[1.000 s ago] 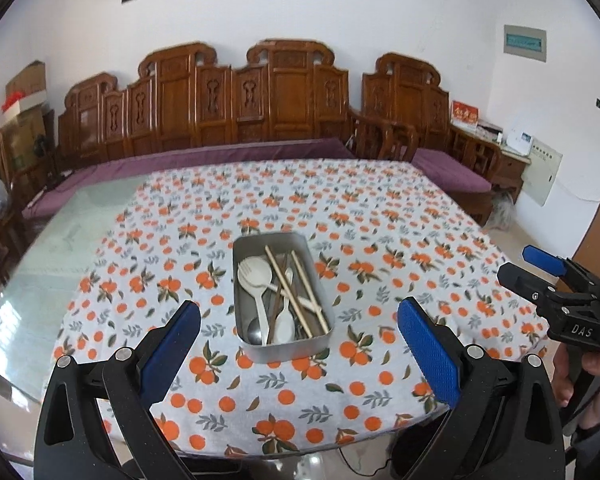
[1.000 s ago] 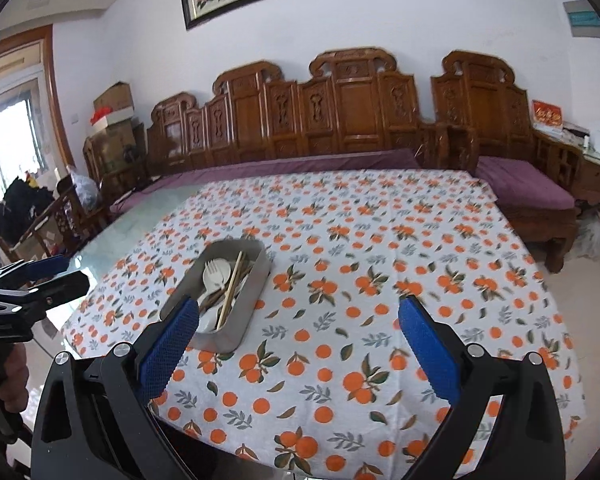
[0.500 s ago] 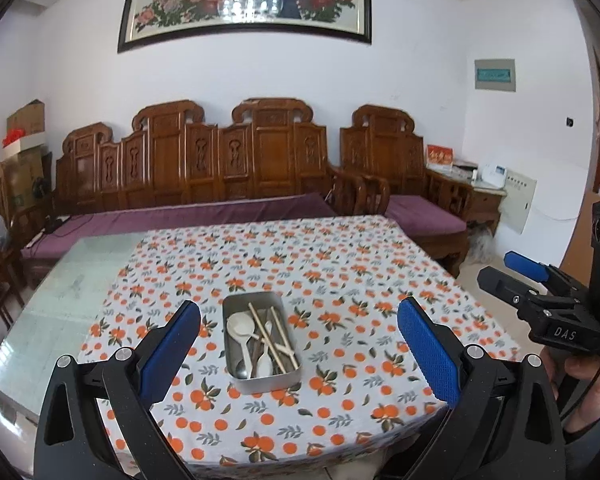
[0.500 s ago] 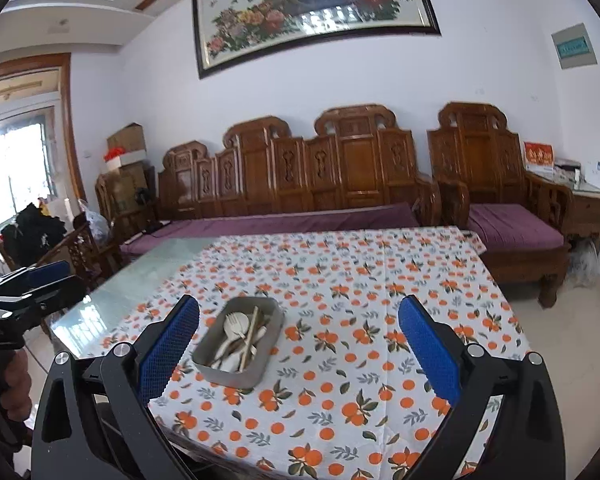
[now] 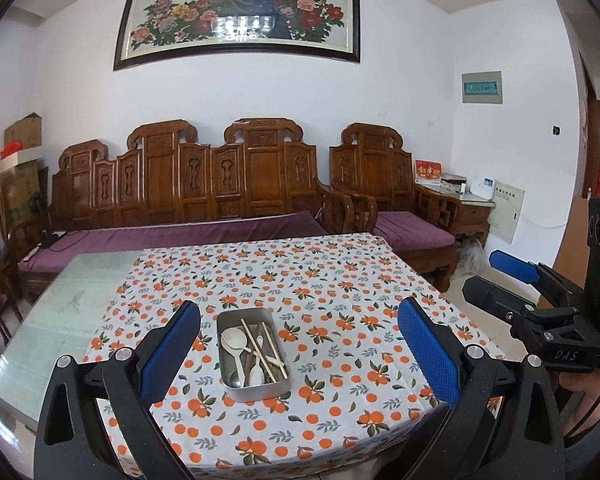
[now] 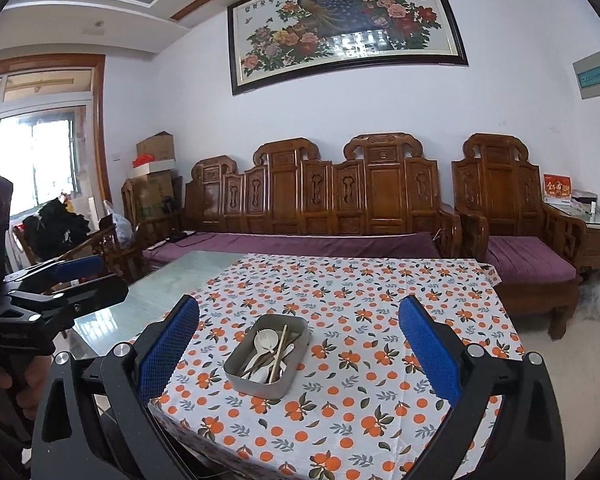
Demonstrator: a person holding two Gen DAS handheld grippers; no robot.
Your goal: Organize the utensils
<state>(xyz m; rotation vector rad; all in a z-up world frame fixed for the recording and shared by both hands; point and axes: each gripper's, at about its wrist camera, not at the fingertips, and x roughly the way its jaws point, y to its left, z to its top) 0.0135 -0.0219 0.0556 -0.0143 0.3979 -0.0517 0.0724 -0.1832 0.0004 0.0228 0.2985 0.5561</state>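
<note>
Left wrist view showed the left gripper (image 5: 298, 346) spread apart, empty, above the near edge of the desk (image 5: 340, 280). On its cloth sat a metal tray (image 5: 256, 390) holding spoons (image 5: 234, 340) and chopsticks (image 5: 260, 346). At right, the right gripper (image 6: 298, 346) was likewise apart and empty.

Desk cloth (image 5: 340, 280): white ground, repeating print of orange fruits with dark green-grey leaves; bare desk (image 5: 60, 320) surface beside it pale green, glassy. Tin (image 5: 260, 388): dull silver-grey metal, holding cream-white spoons (image 5: 234, 340) and pale tan chopsticks (image 5: 260, 350) among darker brown pieces. Left hand-held gripper (image 5: 298, 350) and right hand-held gripper (image 6: 298, 350): black frames, blue textured pads (image 5: 428, 354); sofa (image 5: 220, 184) reddish-brown carved wood, purple cushions.
</note>
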